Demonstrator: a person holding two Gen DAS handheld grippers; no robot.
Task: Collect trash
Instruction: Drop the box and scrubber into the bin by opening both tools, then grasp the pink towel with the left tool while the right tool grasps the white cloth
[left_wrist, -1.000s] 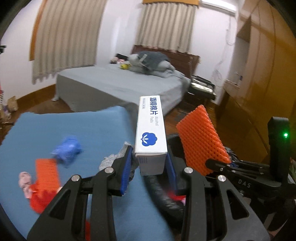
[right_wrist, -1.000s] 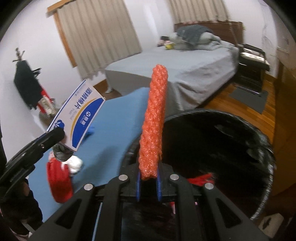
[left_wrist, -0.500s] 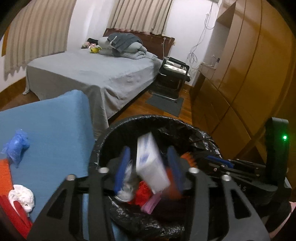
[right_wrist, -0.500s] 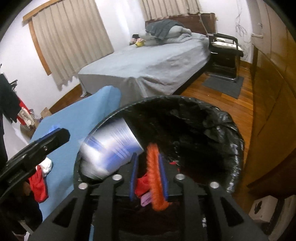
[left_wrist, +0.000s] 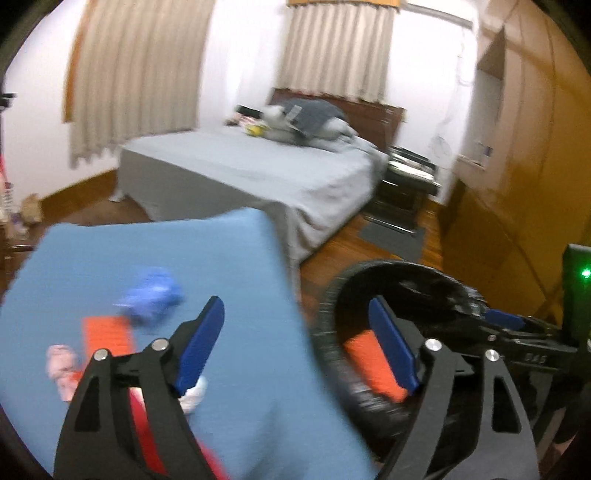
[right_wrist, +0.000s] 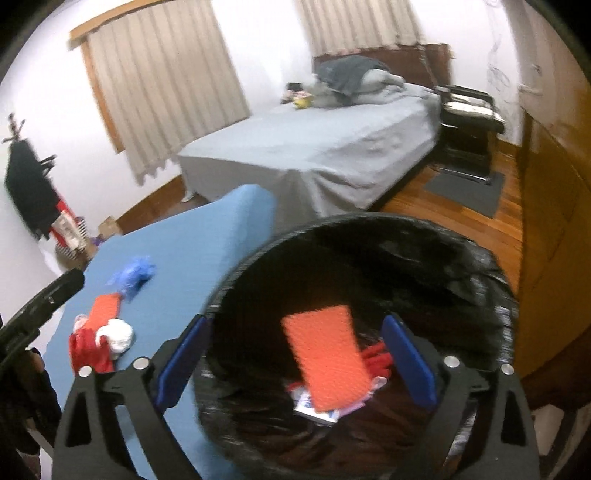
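A round bin with a black liner (right_wrist: 480, 280) stands beside the blue table (right_wrist: 192, 251). An orange mesh pad (right_wrist: 327, 363) lies in it on top of red scraps and a white-and-blue box. My right gripper (right_wrist: 295, 360) is open and empty above the bin. My left gripper (left_wrist: 299, 347) is open and empty over the table's right edge, with the bin (left_wrist: 332, 306) on its right. On the table lie a blue crumpled glove (right_wrist: 135, 275), a second orange pad (right_wrist: 105, 310), a white wad (right_wrist: 120, 332) and a red piece (right_wrist: 86, 349).
A grey bed (right_wrist: 314, 147) stands behind the table. A black nightstand (right_wrist: 469, 122) is by the bed, and wooden wardrobes (right_wrist: 550, 221) line the right side. The wooden floor has a grey mat (right_wrist: 465, 188).
Both grippers opened. The white box left the left gripper and the orange pad left the right one; both now lie in the bin. The left gripper swung back toward the table.
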